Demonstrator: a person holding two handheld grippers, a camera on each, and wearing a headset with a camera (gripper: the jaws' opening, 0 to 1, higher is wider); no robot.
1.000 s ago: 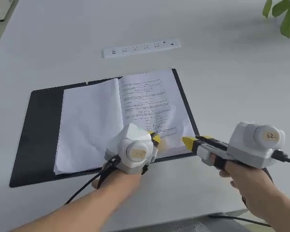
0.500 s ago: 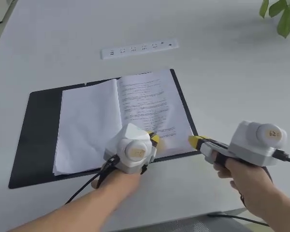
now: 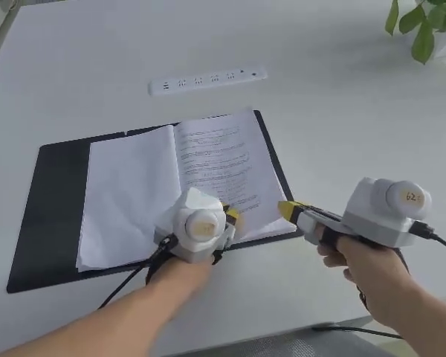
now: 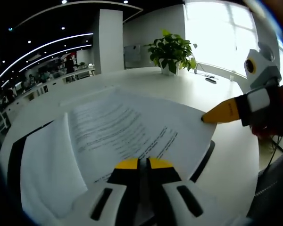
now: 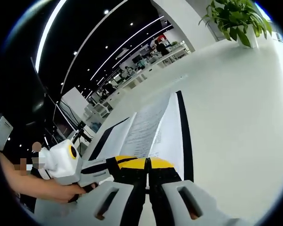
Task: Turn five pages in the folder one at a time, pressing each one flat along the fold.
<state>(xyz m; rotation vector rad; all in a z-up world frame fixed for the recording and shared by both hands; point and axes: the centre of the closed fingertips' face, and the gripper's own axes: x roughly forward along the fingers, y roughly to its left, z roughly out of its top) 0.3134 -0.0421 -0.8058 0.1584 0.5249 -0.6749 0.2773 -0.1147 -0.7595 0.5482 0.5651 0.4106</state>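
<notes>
Folder (image 3: 52,216) lies open on the table (image 3: 342,111), with some blank sheets turned to its left side and a printed page (image 3: 223,167) facing up on the right; how many have been turned can't be counted. Left gripper (image 3: 230,217), jaws closed, rests on that page's lower edge. Right gripper (image 3: 286,210), also closed, seems to touch the lower right corner.

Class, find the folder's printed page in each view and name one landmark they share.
Head view: printed page at centre, right leaf of the folder.
Left gripper view: across the middle, beyond the jaws.
Right gripper view: narrow strip at centre, above the jaws.
Shared landmark: potted plant, top right in head and right gripper views, top centre in left gripper view.
</notes>
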